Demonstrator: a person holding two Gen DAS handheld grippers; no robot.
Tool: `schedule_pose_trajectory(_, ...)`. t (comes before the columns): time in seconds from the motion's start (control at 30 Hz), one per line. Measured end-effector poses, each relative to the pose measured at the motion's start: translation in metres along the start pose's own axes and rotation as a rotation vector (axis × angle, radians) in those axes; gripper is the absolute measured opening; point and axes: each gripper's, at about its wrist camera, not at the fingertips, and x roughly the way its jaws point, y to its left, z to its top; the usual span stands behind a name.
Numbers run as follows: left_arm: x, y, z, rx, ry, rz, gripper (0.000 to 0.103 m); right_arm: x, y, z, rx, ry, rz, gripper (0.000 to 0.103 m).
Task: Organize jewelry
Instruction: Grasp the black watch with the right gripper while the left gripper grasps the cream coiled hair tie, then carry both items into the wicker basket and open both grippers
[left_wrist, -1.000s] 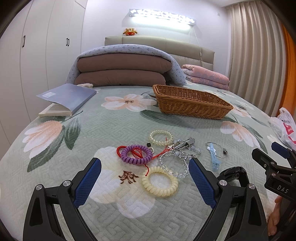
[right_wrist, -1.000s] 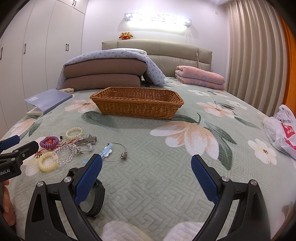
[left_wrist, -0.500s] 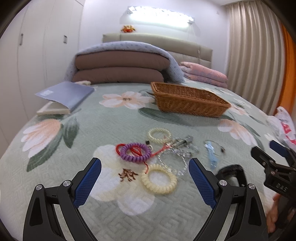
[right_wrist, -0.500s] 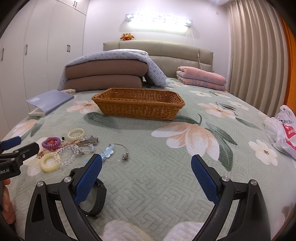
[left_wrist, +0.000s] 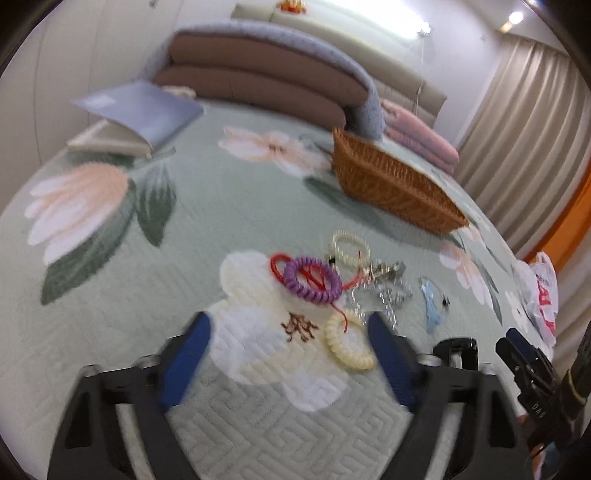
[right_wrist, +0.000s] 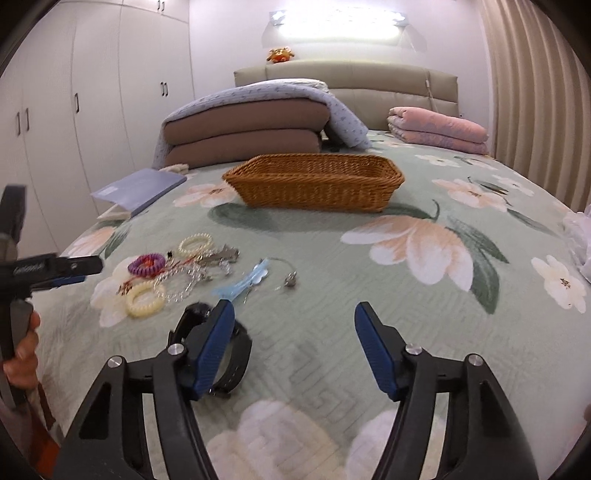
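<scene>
Both tongs are hovering with jaws apart, holding nothing. Left tongs (left_wrist: 288, 354) are nearer the cream coil bracelet (left_wrist: 349, 343), lying just inside their right finger; right tongs (right_wrist: 295, 343) sit farther right, the basket (right_wrist: 314, 184) far beyond.
</scene>
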Motion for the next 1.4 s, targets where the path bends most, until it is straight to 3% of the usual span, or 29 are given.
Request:
schedule_pose_trajectory(0.03, 0.006, 0.000, -0.002, -0.013, 0.030, -0.028, 0.064, 0.001, 0.001, -0.002, -0.003, 0.005, 0.006, 0.068)
schedule_pose_trajectory(0.13, 0.021, -0.004, -0.012, -0.039, 0.091, -0.061, 0.064, 0.004, 0.005, -0.003, -0.016, 0.017, 0.017, 0.064)
schedule_pose_trajectory(0.23, 0.022, -0.016, -0.016, -0.015, 0.058, -0.021, 0.064, 0.006, 0.007, -0.004, -0.027, 0.024, 0.025, 0.062)
schedule_pose_trajectory(0.33, 0.025, -0.023, -0.019, -0.021, 0.066, -0.039, 0.064, 0.008, 0.010, -0.006, -0.033, 0.037, 0.050, 0.062)
schedule_pose_trajectory(0.47, 0.028, -0.033, -0.022, 0.017, 0.043, 0.018, 0.064, 0.016, 0.018, -0.010, -0.053, 0.080, 0.067, 0.062)
schedule_pose_trajectory(0.6, 0.031, -0.046, -0.027, 0.076, 0.025, 0.105, 0.064, 0.030, 0.026, -0.014, -0.073, 0.138, 0.049, 0.046)
schedule_pose_trajectory(0.67, 0.032, -0.054, -0.030, 0.125, 0.016, 0.140, 0.051, 0.038, 0.026, -0.015, -0.073, 0.165, 0.042, 0.042)
schedule_pose_trajectory(0.7, 0.032, -0.056, -0.031, 0.134, 0.017, 0.138, 0.046, 0.040, 0.027, -0.015, -0.072, 0.173, 0.042, 0.040)
schedule_pose_trajectory(0.77, 0.035, -0.059, -0.031, 0.146, 0.029, 0.129, 0.026, 0.045, 0.028, -0.015, -0.072, 0.190, 0.046, 0.034)
schedule_pose_trajectory(0.83, 0.037, -0.059, -0.030, 0.151, 0.033, 0.126, 0.024, 0.046, 0.029, -0.015, -0.070, 0.194, 0.063, 0.021)
schedule_pose_trajectory(0.87, 0.036, -0.059, -0.030, 0.152, 0.029, 0.121, 0.015, 0.046, 0.029, -0.015, -0.072, 0.195, 0.070, 0.018)
schedule_pose_trajectory(0.9, 0.035, -0.058, -0.030, 0.149, 0.027, 0.112, 0.012, 0.045, 0.029, -0.015, -0.076, 0.191, 0.065, 0.017)
schedule_pose_trajectory(1.1, 0.022, -0.060, -0.033, 0.147, -0.016, 0.050, 0.009, 0.034, 0.026, -0.013, -0.061, 0.152, 0.058, 0.007)
schedule_pose_trajectory(1.4, -0.016, -0.071, -0.030, 0.158, -0.122, -0.069, 0.009, 0.018, 0.006, -0.003, 0.001, 0.107, 0.034, 0.007)
